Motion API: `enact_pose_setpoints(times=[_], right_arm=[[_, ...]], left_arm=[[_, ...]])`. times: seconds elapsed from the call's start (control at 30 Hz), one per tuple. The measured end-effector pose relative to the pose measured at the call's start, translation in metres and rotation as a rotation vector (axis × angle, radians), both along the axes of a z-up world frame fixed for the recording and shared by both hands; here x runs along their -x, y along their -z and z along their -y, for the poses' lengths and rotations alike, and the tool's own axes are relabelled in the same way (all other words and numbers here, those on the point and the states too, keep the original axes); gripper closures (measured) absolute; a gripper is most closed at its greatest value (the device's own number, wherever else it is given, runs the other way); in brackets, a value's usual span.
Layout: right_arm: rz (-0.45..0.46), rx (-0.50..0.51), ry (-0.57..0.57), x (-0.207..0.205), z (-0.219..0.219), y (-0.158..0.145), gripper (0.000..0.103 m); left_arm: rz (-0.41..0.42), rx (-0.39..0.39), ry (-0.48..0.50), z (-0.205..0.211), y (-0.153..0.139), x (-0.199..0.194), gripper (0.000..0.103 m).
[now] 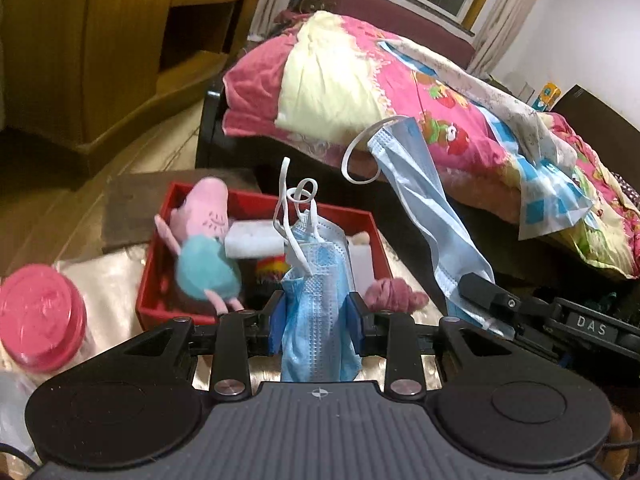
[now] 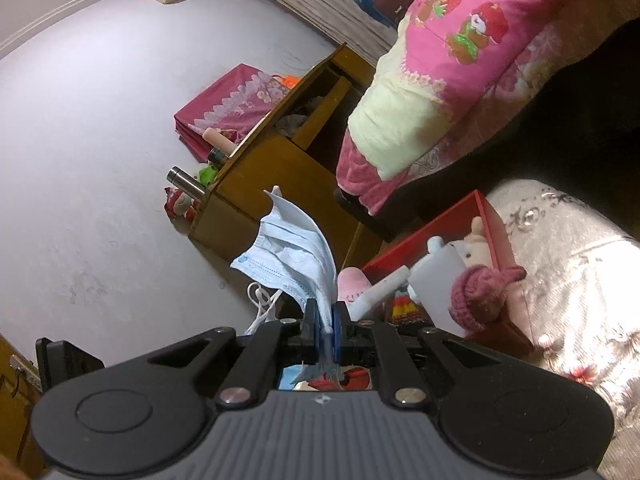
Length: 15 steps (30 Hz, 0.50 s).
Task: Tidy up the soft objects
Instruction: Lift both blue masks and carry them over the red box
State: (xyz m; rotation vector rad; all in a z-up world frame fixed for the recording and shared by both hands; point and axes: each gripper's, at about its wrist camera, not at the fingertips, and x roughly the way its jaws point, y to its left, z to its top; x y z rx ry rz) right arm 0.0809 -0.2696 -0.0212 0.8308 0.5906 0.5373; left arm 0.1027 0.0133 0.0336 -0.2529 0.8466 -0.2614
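Masks fill both grippers. Nearest in the left wrist view, the left gripper (image 1: 316, 316) has its fingers pinching a bunched blue face mask (image 1: 314, 300), ear loops sticking up toward 12 o'clock. At 3 o'clock the right gripper (image 1: 486, 294) pinches a second face mask (image 1: 416, 196) by its lower end, and it stands up limp. In the right wrist view, the right gripper's fingers (image 2: 310, 320) are pressed onto that mask.

Beyond, toward 11 o'clock, the red box (image 1: 152, 304) sits on the pale cloth-covered surface (image 1: 104, 280) and already holds a pink pig plush (image 1: 204, 240), a white foam block (image 1: 252, 242) and other small soft items. A maroon knitted piece (image 1: 394, 294) lies just beside the box at 1 o'clock. A pink-lidded jar (image 1: 40, 316) stands at 9 o'clock; the bed with its pink quilt (image 1: 360, 92) is farthest.

I judge the sorting partly done: both masks and the knitted piece remain outside.
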Motion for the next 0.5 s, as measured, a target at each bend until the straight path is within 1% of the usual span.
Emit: enact_pose_setpoints(times=[0.27, 0.5], right_arm=[[0.028, -0.010, -0.001, -0.014, -0.004, -0.005, 0.103], [0.039, -0.012, 0.006, -0.027, -0.006, -0.007, 0.103]], left_arm=[[0.030, -0.024, -0.009, 0.006, -0.005, -0.019, 0.071], [0.036, -0.052, -0.016, 0.009, -0.004, -0.034, 0.071]])
